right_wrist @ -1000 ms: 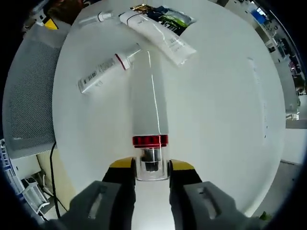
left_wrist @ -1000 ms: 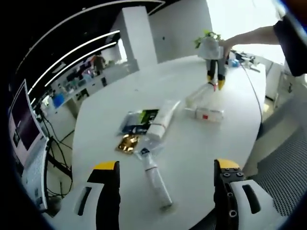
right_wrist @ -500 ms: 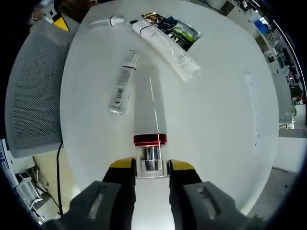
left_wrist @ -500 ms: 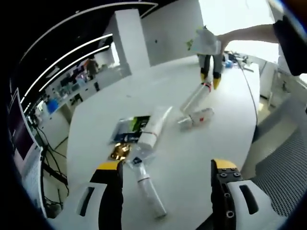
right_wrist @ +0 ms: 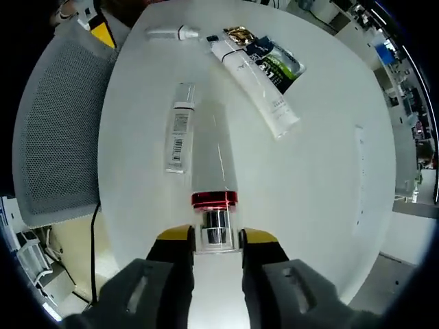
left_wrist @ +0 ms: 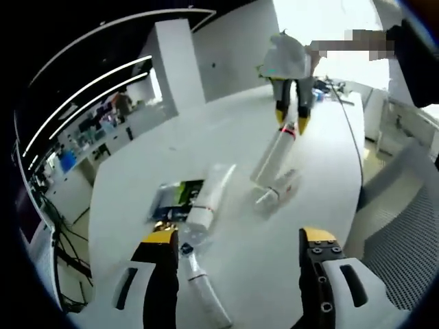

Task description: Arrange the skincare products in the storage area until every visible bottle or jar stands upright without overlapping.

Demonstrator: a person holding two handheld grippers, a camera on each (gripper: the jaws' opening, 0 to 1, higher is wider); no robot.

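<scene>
Bottle (right_wrist: 214,161): clear, red band near the cap, cap end clamped in right gripper (right_wrist: 216,240); body tilted over table (right_wrist: 329,171), base end down by the barcode tube. Also in left gripper view (left_wrist: 274,152), slanted, top end in the far gripper.
Barcode tube (right_wrist: 178,130): lying flat, just beside bottle on its left in right gripper view.
White tube (right_wrist: 257,86): lying flat past bottle, over dark sachet (right_wrist: 278,58).
Gold packet (right_wrist: 239,32): past bottle, at white tube's far end, touching sachet.
Small pump bottle (right_wrist: 171,31): lying flat, well apart from bottle, near table edge.
Right gripper: jaws closed tight on bottle cap.
Left gripper (left_wrist: 236,240): jaws spread wide, nothing between them, well apart from bottle.
</scene>
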